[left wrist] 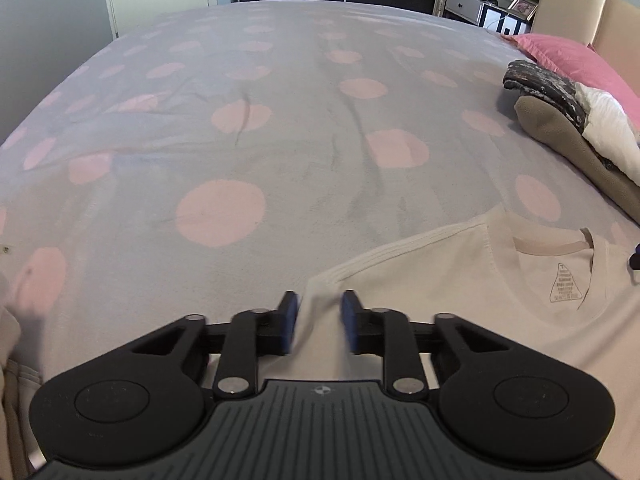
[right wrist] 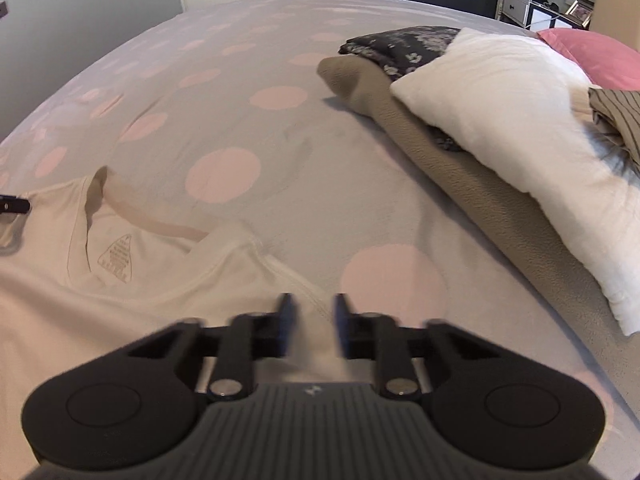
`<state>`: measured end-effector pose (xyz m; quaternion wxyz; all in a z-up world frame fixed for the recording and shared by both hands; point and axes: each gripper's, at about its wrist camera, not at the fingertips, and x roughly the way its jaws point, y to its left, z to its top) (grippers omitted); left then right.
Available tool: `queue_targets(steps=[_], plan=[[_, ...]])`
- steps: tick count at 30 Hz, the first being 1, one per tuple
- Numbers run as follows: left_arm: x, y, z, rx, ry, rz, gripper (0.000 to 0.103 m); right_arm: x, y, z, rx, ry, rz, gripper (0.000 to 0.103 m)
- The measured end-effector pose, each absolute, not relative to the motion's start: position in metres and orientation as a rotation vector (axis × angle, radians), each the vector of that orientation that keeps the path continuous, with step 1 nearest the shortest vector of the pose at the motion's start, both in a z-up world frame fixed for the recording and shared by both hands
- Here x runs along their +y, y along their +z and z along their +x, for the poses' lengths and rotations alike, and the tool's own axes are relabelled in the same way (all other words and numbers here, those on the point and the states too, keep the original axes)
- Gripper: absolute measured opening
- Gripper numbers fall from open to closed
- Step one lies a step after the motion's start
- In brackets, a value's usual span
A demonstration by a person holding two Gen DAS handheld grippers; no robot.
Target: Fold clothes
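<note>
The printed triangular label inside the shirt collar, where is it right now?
In the left wrist view the label sits low right inside the cream shirt neckline; in the right wrist view it lies lower left, on the spotted bedspread.

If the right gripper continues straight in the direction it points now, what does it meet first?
Probably the cream T-shirt: its sleeve edge already lies between the fingers of the right gripper. Just past that comes the polka-dot bedspread. Blur hides whether the pads already grip the cloth.
</note>
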<state>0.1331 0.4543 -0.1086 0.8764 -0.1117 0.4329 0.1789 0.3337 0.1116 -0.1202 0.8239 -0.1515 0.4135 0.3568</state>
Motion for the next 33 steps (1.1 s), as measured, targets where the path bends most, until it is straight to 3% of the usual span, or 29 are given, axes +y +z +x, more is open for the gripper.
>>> queue_targets(steps=[2, 11, 12, 13, 14, 15, 21, 22, 23, 24, 25, 33], plan=[[0.452, -0.108, 0.132, 0.896, 0.39, -0.236, 0.003, 0.115, -0.119, 0.328, 0.864, 0.764, -0.353, 0.0], [0.458, -0.065, 0.124, 0.791, 0.452, -0.254, 0.001, 0.115, -0.075, 0.336, 0.74, 0.678, -0.317, 0.002], [0.458, -0.065, 0.125, 0.801, 0.453, -0.247, 0.001, 0.117, -0.076, 0.338, 0.762, 0.691, -0.317, 0.006], [0.458, -0.066, 0.127, 0.814, 0.453, -0.238, 0.001, 0.118, -0.077, 0.34, 0.783, 0.703, -0.318, 0.026], [0.458, -0.068, 0.128, 0.826, 0.453, -0.23, 0.001, 0.12, -0.082, 0.341, 0.804, 0.719, -0.331, 0.052], [0.457, -0.07, 0.129, 0.838, 0.453, -0.222, 0.001, 0.121, -0.087, 0.339, 0.792, 0.712, -0.355, 0.054], [0.459, -0.083, 0.132, 0.86, 0.458, -0.22, 0.001, 0.119, -0.121, 0.344, 0.883, 0.734, -0.412, 0.048], [0.46, -0.085, 0.132, 0.863, 0.458, -0.222, 0.001, 0.117, -0.126, 0.343, 0.888, 0.735, -0.423, 0.04], [0.461, -0.086, 0.131, 0.865, 0.46, -0.226, 0.001, 0.116, -0.129, 0.341, 0.89, 0.736, -0.431, 0.024], [0.461, -0.087, 0.131, 0.865, 0.461, -0.228, 0.001, 0.116, -0.129, 0.339, 0.884, 0.742, -0.433, 0.021], [0.461, -0.086, 0.131, 0.865, 0.462, -0.23, 0.001, 0.116, -0.13, 0.337, 0.878, 0.748, -0.434, 0.009], [0.457, -0.071, 0.121, 0.815, 0.468, -0.232, 0.001, 0.115, -0.081, 0.325, 0.69, 0.711, -0.386, 0.006]])
